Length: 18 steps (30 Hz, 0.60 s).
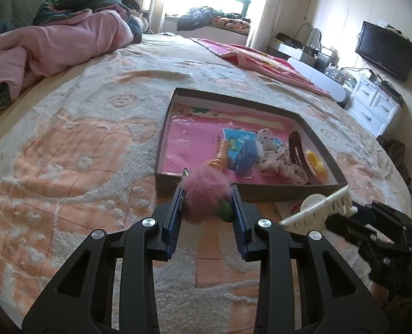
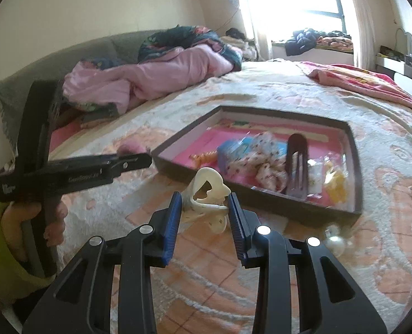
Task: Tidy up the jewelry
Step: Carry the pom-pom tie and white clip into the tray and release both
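A shallow dark box [image 1: 250, 192] [image 2: 178, 172] with a pink lining lies on the bed. In it are an orange spiral tie [image 1: 222, 153], a blue card packet [image 1: 245, 158], a spotted white scrunchie [image 1: 278, 161] [image 2: 264, 164], a dark hair clip [image 1: 297, 153] [image 2: 296, 164] and a yellow piece [image 1: 315, 164] [image 2: 335, 183]. My left gripper [image 1: 207, 197] is shut on a pink fluffy pom-pom clip [image 1: 203, 192] with a green part, just before the box's near wall. My right gripper [image 2: 204, 203] is shut on a cream claw clip [image 2: 206, 194] [image 1: 317, 207], near the box's front edge.
A pearl-like bead ornament [image 2: 335, 240] lies on the blanket by the box's near right corner. A pink quilt [image 1: 53, 44] is heaped at the bed's head. A pink blanket [image 1: 261, 58] lies beyond the box. A white dresser [image 1: 372, 105] and TV [image 1: 384, 47] stand right.
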{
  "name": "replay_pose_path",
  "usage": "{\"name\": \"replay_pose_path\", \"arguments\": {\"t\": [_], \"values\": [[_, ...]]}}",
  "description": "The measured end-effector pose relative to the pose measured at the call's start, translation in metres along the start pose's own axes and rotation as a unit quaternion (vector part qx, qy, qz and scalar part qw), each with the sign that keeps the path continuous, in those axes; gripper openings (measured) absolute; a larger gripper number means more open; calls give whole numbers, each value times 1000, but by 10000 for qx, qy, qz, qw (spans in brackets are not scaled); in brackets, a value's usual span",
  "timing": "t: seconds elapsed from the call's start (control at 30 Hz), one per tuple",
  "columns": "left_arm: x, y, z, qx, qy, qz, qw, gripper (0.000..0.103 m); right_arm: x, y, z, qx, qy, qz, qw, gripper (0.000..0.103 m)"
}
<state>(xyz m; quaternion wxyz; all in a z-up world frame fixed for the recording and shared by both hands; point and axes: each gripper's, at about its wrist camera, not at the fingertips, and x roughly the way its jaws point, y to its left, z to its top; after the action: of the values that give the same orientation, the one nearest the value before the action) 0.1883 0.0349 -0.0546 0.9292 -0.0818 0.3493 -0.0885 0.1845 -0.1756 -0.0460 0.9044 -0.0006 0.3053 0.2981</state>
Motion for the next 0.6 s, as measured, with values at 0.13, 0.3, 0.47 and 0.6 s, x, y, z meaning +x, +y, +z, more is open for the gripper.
{"name": "replay_pose_path", "arguments": {"t": [0.13,0.3,0.47,0.6], "values": [[1,-8,6,49,-44,-45,10000,25,-8,-14,8,146,-151,-139,9997,32],[4,-22,15,139,-100,-118,9998,25,-14,-30,15,318,-250,-322,9987,31],[11,-34,24,229,-130,-178,9995,25,-18,-46,21,437,-364,-492,9972,30],[22,-42,33,271,-123,-197,9994,25,-17,-58,28,504,-435,-644,9957,29]]}}
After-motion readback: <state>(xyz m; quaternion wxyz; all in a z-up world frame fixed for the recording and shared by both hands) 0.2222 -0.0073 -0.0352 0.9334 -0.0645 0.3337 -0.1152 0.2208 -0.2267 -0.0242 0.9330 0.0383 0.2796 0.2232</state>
